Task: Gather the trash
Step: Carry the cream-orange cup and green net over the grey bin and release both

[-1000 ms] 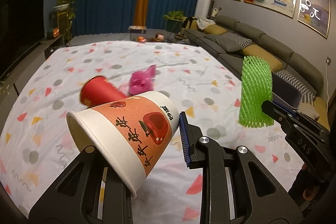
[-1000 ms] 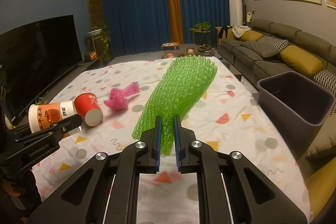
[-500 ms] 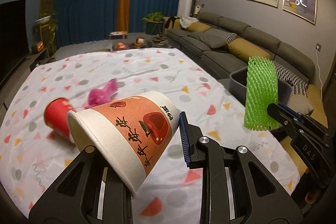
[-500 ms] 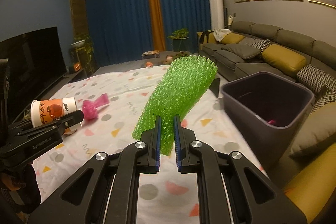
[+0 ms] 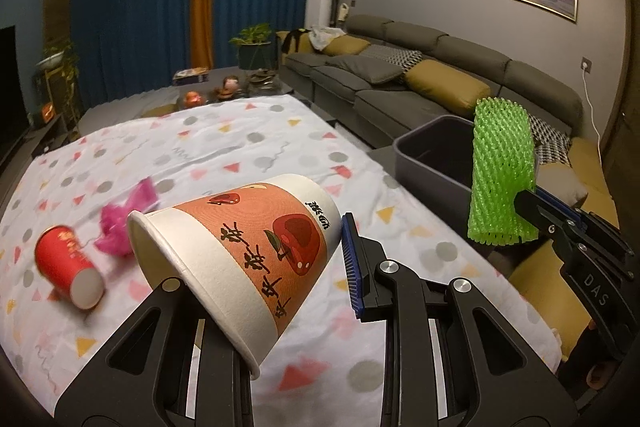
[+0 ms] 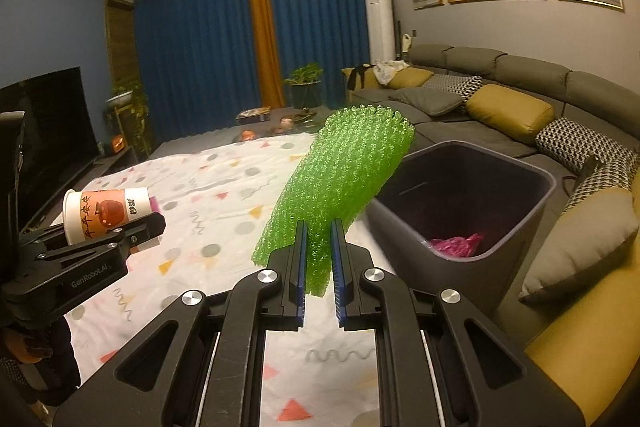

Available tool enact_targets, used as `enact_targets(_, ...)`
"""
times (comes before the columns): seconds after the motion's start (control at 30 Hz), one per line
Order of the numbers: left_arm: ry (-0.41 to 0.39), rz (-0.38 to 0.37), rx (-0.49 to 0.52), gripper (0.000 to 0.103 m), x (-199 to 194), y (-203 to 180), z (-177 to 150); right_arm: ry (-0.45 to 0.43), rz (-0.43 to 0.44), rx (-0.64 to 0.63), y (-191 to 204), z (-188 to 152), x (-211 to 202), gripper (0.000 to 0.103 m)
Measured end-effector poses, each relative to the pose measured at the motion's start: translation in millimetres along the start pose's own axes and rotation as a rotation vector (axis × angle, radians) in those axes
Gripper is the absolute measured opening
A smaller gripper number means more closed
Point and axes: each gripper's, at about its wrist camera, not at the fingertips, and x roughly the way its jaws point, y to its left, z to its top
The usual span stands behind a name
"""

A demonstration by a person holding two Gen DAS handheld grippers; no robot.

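My left gripper is shut on a white paper cup with an orange band and red apple print, held tilted above the patterned cloth. My right gripper is shut on a green foam net sleeve, which sticks up and forward beside the dark grey bin. The left wrist view shows the sleeve in front of the bin. A red cup lies on its side on the cloth, with a pink wrapper just behind it. Pink trash lies inside the bin.
A long grey sofa with yellow cushions runs along the right, behind the bin. A dark TV stands on the left. A low table with small items and a plant sit beyond the cloth's far edge.
Both grippers have swung to the right with their loads. The bin has come closer and larger in both views, and the red cup and pink wrapper have slid to the left.
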Motion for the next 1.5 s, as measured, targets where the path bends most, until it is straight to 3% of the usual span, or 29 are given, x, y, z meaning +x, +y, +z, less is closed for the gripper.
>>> enact_targets(0.73, -0.015, -0.182, 0.127, 0.024, 87, -111, 65, -0.054, -0.234, 0.069, -93, 21, 26, 0.012)
enact_targets(1.17, 0.024, -0.250, 0.181, 0.024, 139, -152, 80, -0.023, -0.265, 0.091, -123, 18, 46, 0.012)
enact_targets(1.5, 0.078, -0.283, 0.188, 0.024, 167, -168, 78, -0.002, -0.258, 0.093, -121, 16, 50, 0.014)
